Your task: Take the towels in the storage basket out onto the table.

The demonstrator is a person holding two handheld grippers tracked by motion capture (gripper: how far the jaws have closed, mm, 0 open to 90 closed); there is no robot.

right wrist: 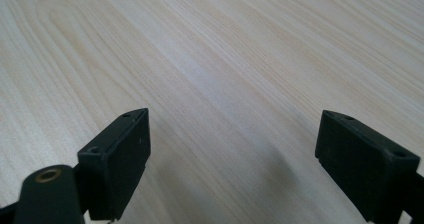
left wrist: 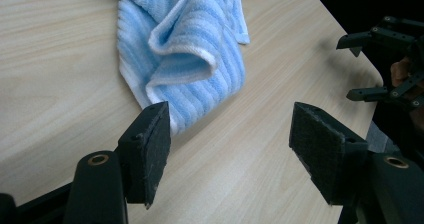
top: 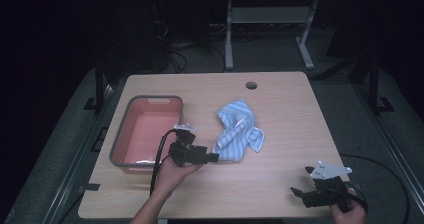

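Beside crumpled blue towel [top: 239, 133] on worktop [top: 290, 114] — left gripper [left wrist: 230, 149] jaws apart, empty; right gripper [right wrist: 232, 164] jaws apart, idle. Risk — pinching only loose fold, towel slipping free.

In the left gripper view the crumpled blue-and-white striped towel [left wrist: 185, 59] runs past the top edge, and one black jaw covers its near tip. In the high view, the left gripper [top: 212, 157] overlaps the towel's lower edge, and the near inside wall of the grey-rimmed pink plastic bin [top: 145, 129] is hidden. The right hand [top: 350, 211] is cut off at the bottom edge.
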